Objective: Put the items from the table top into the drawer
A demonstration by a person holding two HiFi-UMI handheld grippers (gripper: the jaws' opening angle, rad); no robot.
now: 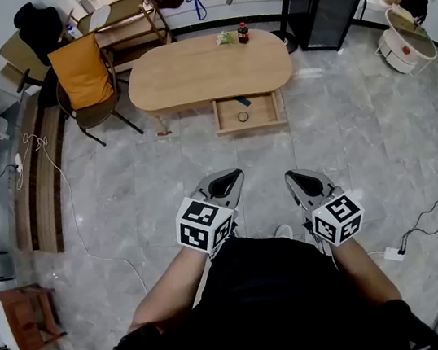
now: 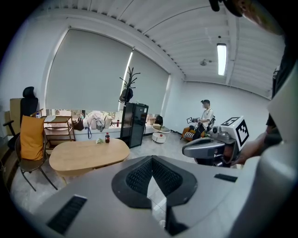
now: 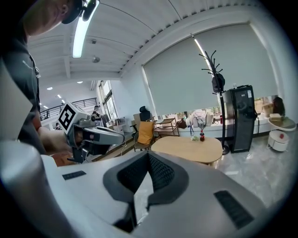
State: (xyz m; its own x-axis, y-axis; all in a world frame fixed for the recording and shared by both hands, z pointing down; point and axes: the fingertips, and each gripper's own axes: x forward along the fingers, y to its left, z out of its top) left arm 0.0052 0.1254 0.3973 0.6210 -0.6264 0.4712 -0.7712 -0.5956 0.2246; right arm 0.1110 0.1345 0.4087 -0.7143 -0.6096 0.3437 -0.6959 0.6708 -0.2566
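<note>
Wooden table (image 1: 208,69) holds bottle (image 1: 243,33); drawer (image 1: 250,126) open; orange-draped chair (image 1: 83,72) beside.

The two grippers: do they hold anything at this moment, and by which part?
Nothing is held. The left gripper and the right gripper both have their jaws together and empty; the dark red-capped bottle stands on the oval wooden table.

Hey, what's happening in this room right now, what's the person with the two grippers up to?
A person stands well back from the wooden table, holding the left gripper and the right gripper out in front, both with jaws together and nothing between them. At the table's far edge stand a dark bottle and a small greenish item. The drawer under the near edge is pulled open. Nothing is being handled yet.
</note>
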